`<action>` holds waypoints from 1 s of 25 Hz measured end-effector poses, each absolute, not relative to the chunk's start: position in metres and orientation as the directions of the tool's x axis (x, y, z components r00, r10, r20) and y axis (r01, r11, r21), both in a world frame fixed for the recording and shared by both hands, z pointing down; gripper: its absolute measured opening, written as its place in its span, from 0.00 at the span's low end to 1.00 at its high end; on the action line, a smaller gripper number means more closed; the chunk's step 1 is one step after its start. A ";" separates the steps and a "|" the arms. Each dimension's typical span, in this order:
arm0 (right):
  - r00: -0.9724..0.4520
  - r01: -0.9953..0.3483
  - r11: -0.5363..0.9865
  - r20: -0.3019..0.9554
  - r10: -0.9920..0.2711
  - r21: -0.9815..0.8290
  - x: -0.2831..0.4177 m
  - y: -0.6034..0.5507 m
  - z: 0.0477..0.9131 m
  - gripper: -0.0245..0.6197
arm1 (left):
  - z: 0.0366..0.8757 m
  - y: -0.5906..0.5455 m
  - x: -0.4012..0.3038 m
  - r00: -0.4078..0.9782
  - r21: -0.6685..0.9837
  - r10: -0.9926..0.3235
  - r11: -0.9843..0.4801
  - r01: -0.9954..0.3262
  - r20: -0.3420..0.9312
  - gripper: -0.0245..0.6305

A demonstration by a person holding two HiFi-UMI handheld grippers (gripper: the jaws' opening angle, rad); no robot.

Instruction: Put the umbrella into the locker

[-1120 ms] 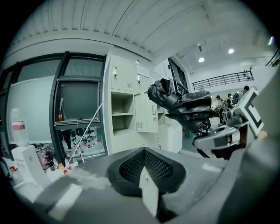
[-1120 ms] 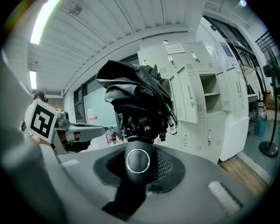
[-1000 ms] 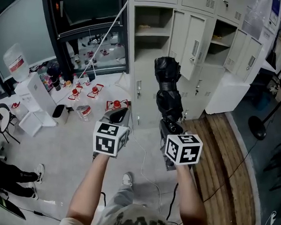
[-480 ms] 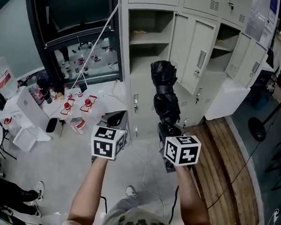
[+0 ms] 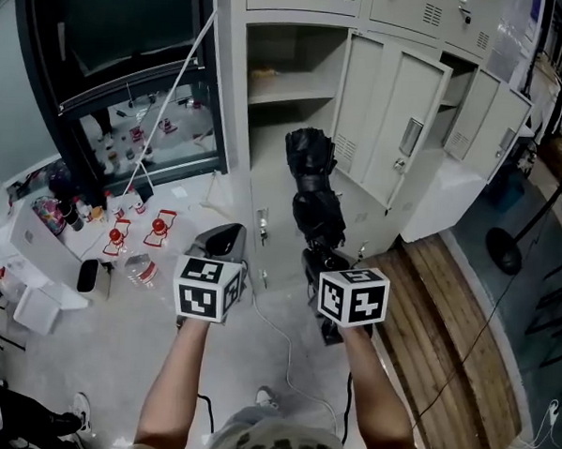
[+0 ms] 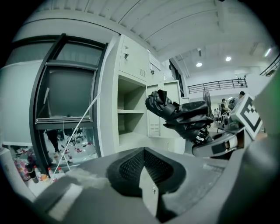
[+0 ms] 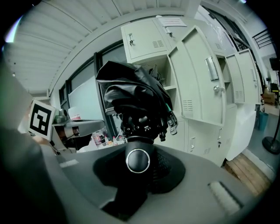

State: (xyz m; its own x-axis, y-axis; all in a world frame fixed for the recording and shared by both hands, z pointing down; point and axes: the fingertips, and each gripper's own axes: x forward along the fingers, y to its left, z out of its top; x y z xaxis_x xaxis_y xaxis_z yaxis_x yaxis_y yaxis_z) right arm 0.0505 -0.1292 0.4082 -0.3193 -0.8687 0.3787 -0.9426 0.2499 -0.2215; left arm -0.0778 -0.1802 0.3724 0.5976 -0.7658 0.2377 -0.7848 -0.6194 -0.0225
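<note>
right gripper (image 5: 319, 260) fingers clamped on the black umbrella (image 5: 311, 188), left gripper (image 5: 222, 236) fingers closed, empty, open locker (image 5: 290, 86) ahead

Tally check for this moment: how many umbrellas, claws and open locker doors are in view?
umbrella: 1
claws: 2, the left claw and the right claw
open locker doors: 2
total: 5
</note>
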 end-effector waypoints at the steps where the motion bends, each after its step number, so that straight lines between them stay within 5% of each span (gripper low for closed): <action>1: -0.318 -0.942 0.246 0.382 -0.868 -0.227 0.049 -0.134 0.410 0.18 | 0.373 -0.185 -0.078 0.602 -0.022 -0.762 -0.624 -0.781 0.237 0.04; 25: -0.547 -0.763 0.291 0.336 -0.767 -0.577 0.023 -0.220 0.429 0.18 | 0.369 -0.256 -0.047 0.641 -0.055 -0.735 -0.665 -0.745 0.221 0.04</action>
